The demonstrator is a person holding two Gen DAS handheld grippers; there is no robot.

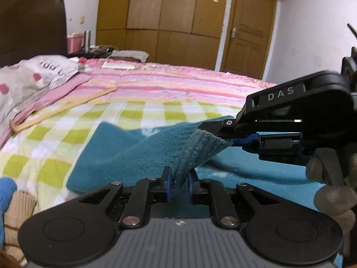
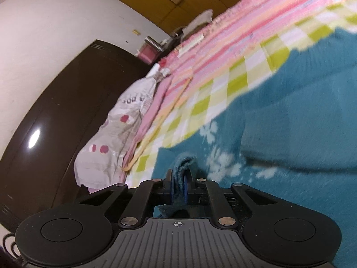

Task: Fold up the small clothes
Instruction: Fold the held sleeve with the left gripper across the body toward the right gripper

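A teal fleece garment with a white flower print lies on the bed, and one edge of it is lifted off the sheet. My left gripper is shut on that raised fold, with the cloth pinched between its blue pads. My right gripper comes in from the right of the left wrist view and grips the ribbed end of the same fold. In the right wrist view, the right gripper has a bunched roll of teal cloth clamped between its pads. A gloved hand holds the right gripper.
The bed has a green-and-white checked sheet and a pink striped blanket beyond it. A grey spotted pillow lies by the dark headboard. Blue and beige knit items sit at the lower left. A wooden wardrobe and a door stand behind the bed.
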